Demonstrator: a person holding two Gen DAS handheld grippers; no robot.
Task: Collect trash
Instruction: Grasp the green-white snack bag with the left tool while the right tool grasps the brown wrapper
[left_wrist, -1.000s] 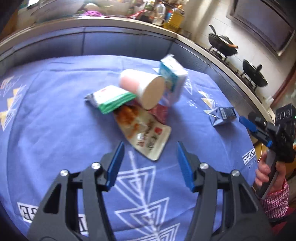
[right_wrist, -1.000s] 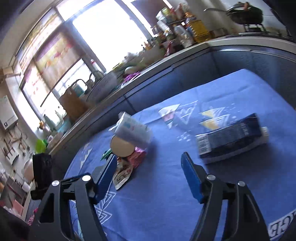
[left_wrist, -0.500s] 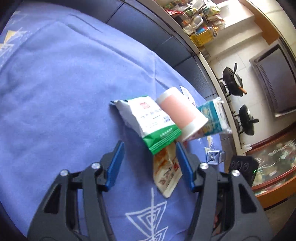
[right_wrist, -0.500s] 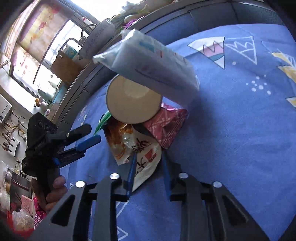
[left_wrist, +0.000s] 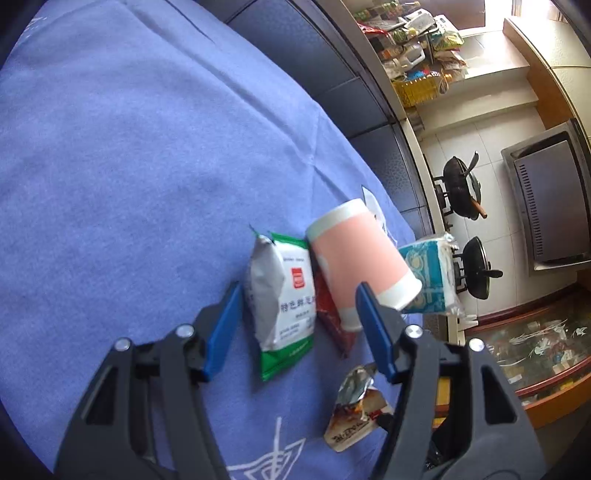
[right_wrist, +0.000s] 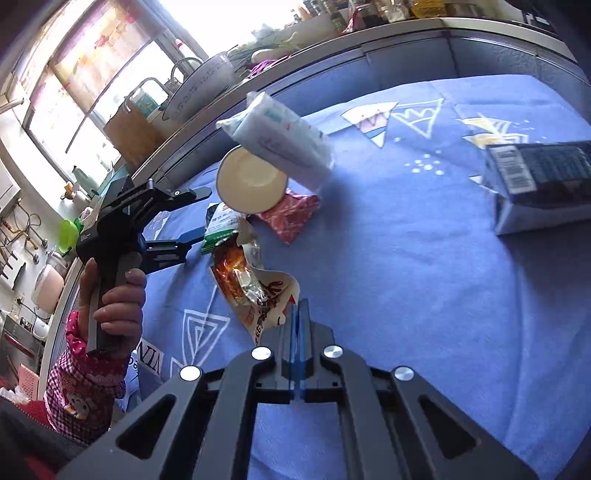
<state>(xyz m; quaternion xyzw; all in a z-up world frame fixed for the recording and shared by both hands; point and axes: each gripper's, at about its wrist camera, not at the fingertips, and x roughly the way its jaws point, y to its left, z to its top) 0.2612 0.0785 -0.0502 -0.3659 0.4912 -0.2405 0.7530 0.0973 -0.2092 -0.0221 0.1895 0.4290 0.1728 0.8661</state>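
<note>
My right hand-held gripper (right_wrist: 298, 314) was clamped tight on the corner of the orange snack wrapper (right_wrist: 255, 284), its blue pads pressed together, the crumpled foil lifting off the blue cloth of the worktop (right_wrist: 406, 277). My left hand-held gripper (left_wrist: 295, 325) had its jaws spread wide, holding nothing, poised around the near end of the green-and-white packet (left_wrist: 286, 295) lying flat on the cloth. Just beside that packet lay the pink paper cup (left_wrist: 360, 254) on its side, resting over a red wrapper (left_wrist: 330, 314), with the blue tissue pack (left_wrist: 430, 277) tilted against the cup's far side. Well off to the right sat a dark drink carton (right_wrist: 543, 184) on the cloth. Beyond the worktop's edge, two black woks (left_wrist: 461, 184) stood on a stove.
</note>
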